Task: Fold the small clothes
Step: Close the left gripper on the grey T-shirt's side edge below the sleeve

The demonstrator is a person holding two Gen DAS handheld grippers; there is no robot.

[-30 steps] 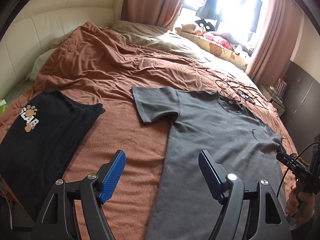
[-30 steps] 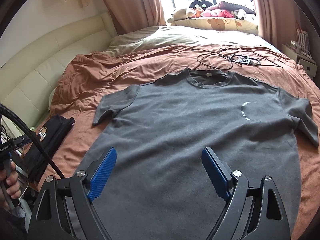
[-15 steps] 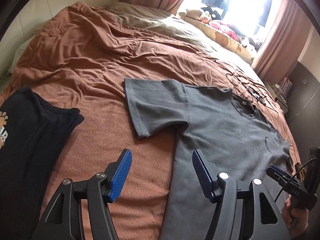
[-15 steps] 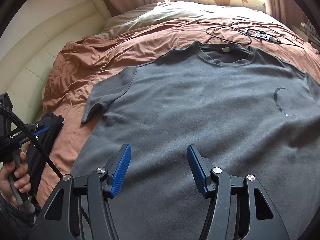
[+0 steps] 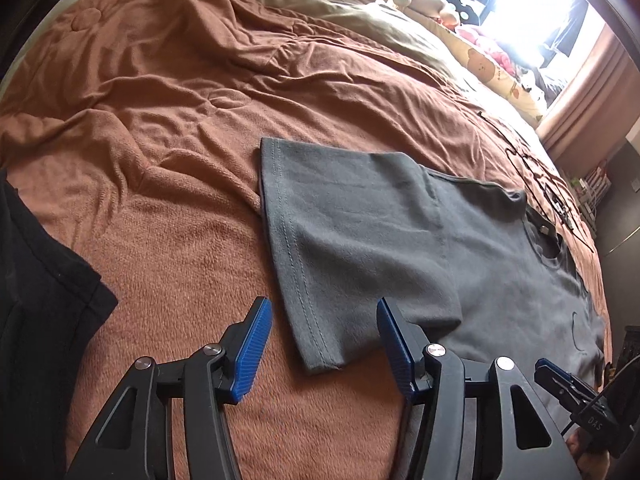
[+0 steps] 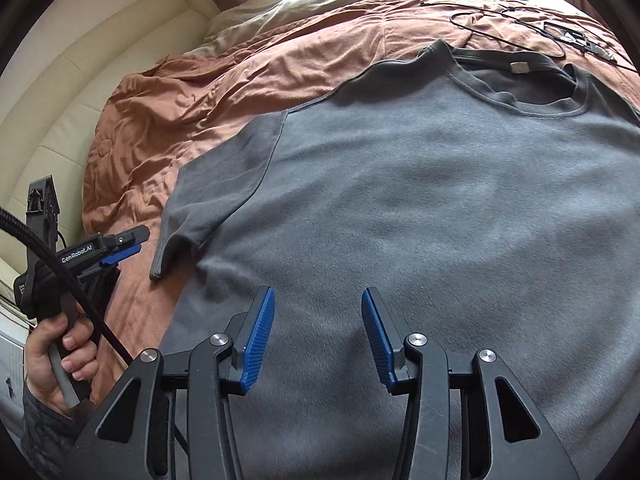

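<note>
Your left gripper [image 5: 320,344] has its jaws apart with nothing pinched; they have just been closing. The lower corner of the grey T-shirt's [image 5: 460,248] sleeve [image 5: 340,240] lies in the gap between the two blue pads [image 5: 250,354], nearer the right-hand pad, and you cannot tell whether either pad touches the cloth. Beyond the fingers the sleeve spreads flat across the brown blanket [image 5: 160,120]; the shirt's body runs off to the right of them. To the left of the fingers, well apart, lies a black garment [image 5: 36,280].

Your right gripper [image 6: 318,340] is likewise released, jaws apart and just closing, with only the flat grey body of the shirt under the gap; no fold is caught between the pads [image 6: 260,340]. Past the fingers the chest runs up to the collar [image 6: 520,84], and the sleeve lies ahead and left of them.

Both grippers tilt steeply down at the bed. In the right view your left hand [image 6: 56,360] is wrapped around its handle, left of the fingers, with that gripper's tip beside the sleeve's hem. Black cables [image 6: 520,28] lie on the blanket beyond the collar.
</note>
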